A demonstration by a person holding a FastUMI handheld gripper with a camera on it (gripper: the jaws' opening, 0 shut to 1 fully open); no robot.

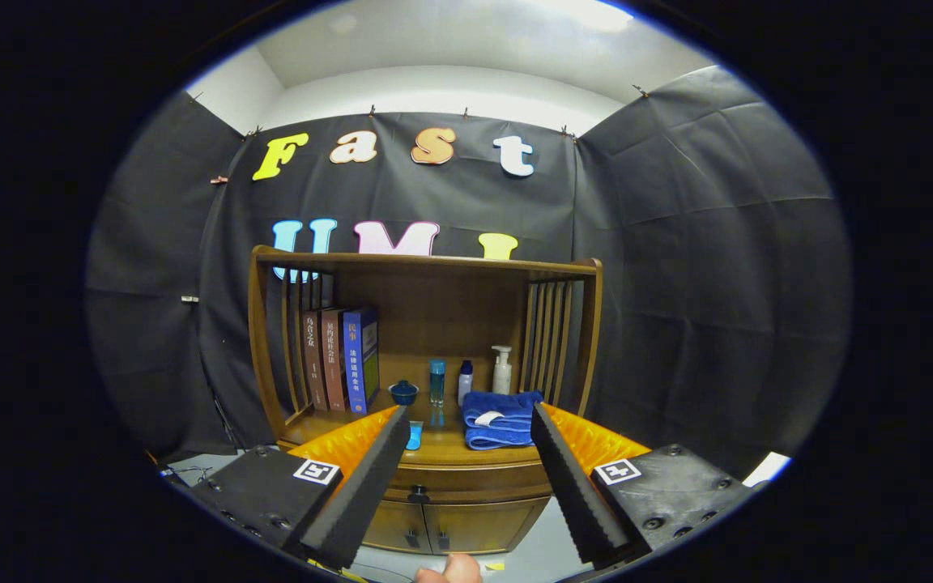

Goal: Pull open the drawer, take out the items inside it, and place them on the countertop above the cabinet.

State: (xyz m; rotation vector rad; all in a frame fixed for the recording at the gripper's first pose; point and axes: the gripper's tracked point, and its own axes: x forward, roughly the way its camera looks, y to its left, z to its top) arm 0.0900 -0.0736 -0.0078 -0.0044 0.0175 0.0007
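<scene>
Black cloth walls were seen behind a wooden cabinet (426, 324) w/ a hutch shelf. Its drawer (466, 484), shut, sat below the countertop (442, 447), knob (418, 491) centred betw. the fingers, well beyond them. Three books (342, 358) were stood at far left; a folded blue towel (499, 419) lay at right, bottles (466, 376) and a small blue lidded cup (403, 393) behind. Gripper (466, 478) was held wide open, nothing gripped. A fingertip (450, 569) was seen nearest.
</scene>
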